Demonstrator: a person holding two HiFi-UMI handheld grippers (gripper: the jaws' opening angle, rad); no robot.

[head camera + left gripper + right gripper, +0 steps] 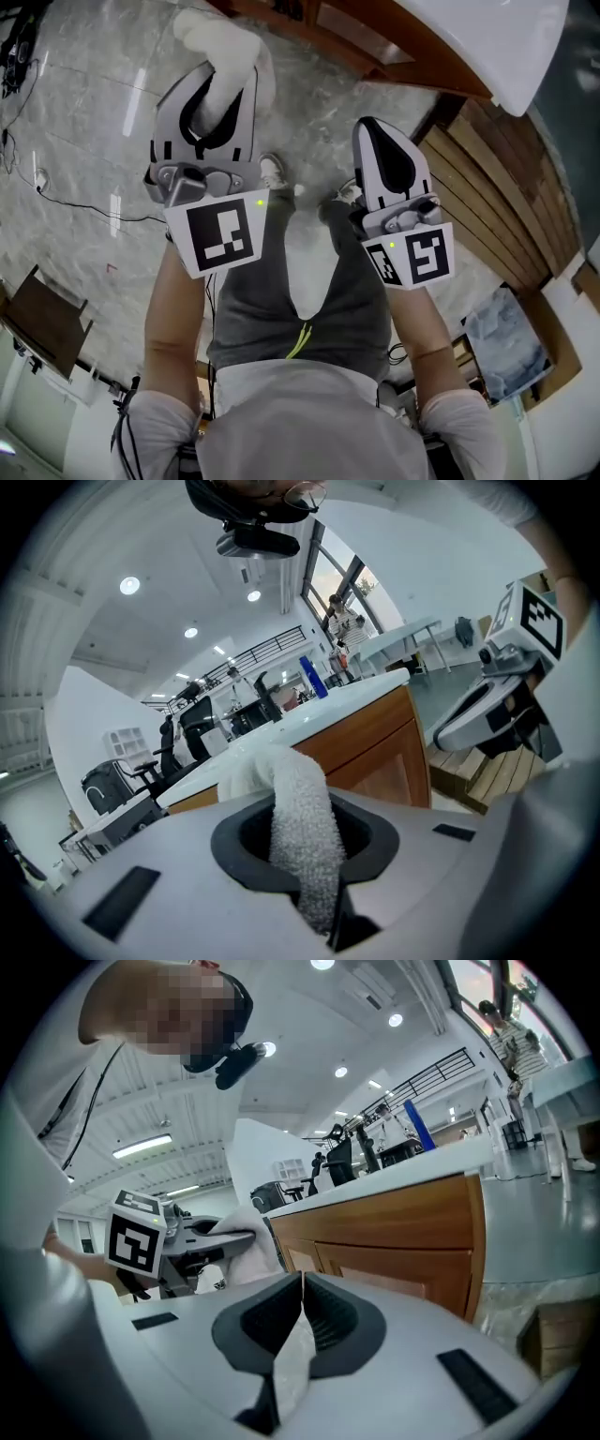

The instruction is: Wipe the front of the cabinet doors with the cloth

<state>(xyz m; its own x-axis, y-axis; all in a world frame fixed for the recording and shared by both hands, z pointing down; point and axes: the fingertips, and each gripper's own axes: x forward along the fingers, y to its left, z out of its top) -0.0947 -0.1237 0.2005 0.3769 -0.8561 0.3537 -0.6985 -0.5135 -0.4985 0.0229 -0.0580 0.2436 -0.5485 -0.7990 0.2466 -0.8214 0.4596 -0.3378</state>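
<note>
A white terry cloth (223, 42) is pinched in my left gripper (217, 94), which is shut on it; the cloth bulges out past the jaw tips. In the left gripper view the cloth (302, 822) runs up between the jaws, in front of the wooden cabinet (375, 752). My right gripper (382, 131) is shut with nothing in it, its jaws meeting at the tips (302, 1283). The cabinet doors (403, 1255) stand ahead of both grippers under a white countertop (487, 37). Neither gripper touches the doors. In the right gripper view the left gripper (202, 1237) with the cloth shows at the left.
Stacked wooden planks (506, 197) lie on the floor at the right of the cabinet. A black cable (56, 192) runs over the marble floor at the left. A dark chair (47, 319) stands at the lower left. My shoes (272, 171) are just short of the cabinet.
</note>
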